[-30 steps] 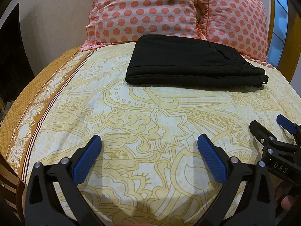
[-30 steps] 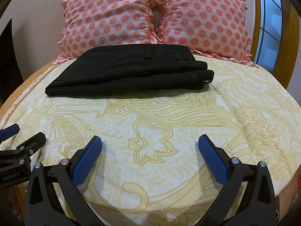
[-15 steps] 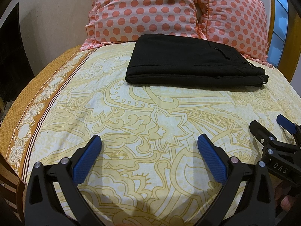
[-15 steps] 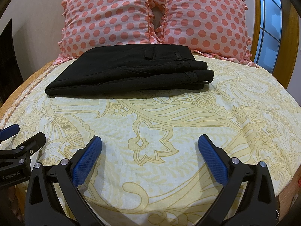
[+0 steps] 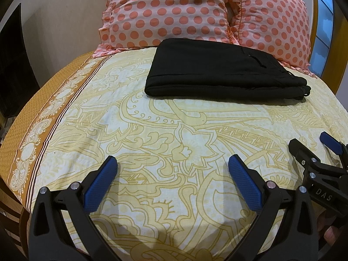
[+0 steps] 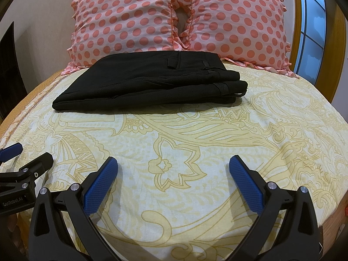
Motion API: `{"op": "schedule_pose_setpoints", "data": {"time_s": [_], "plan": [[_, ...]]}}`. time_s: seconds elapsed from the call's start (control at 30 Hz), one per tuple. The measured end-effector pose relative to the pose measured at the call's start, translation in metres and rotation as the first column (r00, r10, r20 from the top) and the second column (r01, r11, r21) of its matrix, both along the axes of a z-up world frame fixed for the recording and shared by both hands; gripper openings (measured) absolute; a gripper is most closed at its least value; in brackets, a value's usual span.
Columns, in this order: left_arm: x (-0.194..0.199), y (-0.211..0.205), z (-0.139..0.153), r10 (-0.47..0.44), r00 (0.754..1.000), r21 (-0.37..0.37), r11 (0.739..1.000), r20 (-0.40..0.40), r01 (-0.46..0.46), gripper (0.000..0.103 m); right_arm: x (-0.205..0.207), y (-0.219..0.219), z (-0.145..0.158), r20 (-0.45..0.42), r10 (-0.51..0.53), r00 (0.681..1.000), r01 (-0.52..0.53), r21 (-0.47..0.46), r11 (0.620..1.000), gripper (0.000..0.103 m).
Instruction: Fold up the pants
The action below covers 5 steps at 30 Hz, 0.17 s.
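Blue textured pads line the black fingers of the left gripper (image 5: 173, 169), whose jaws stand spread wide with nothing between them, poised over the near part of the bed. The right gripper (image 6: 174, 169) is the same: blue pads far apart, holding nothing, just above the sheet. Each shows at the edge of the other's view, side by side and apart, the right gripper at the right rim of the left wrist view and the left gripper at the left rim of the right wrist view.

Beneath both lies a pale yellow bedsheet (image 5: 184, 134) printed with large ochre floral and paisley outlines, with a mustard and brown patterned border running down its left side.

Well beyond the grippers, toward the head of the bed, the black pants (image 5: 217, 74) (image 6: 148, 82) lie already folded into a flat, compact rectangle of several stacked layers. The folded edge on the left is smooth and rounded; the waistband end is on the right, where belt loops and a pocket slit show and the layers sit slightly stepped. The fabric is matte and nearly free of wrinkles.

Right behind the pants, two pink pillows (image 6: 178, 19) with coral polka dots and ruffled edges lean upright side by side.
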<state>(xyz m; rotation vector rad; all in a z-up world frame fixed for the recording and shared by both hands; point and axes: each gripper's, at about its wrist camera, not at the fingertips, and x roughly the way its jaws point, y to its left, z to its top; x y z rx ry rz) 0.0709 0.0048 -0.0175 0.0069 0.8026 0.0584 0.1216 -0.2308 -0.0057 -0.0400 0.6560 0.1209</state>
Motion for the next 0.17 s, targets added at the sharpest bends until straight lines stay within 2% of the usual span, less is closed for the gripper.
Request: {"op": "schedule_pose_setpoints", "data": {"time_s": [0.17], "plan": [[0.0, -0.0004, 0.0, 0.0, 1.0, 0.0, 1.0, 0.0, 0.0, 0.101, 0.0, 0.0, -0.0002, 0.0, -0.001, 1.0, 0.001, 0.0, 1.0, 0.102]]}}
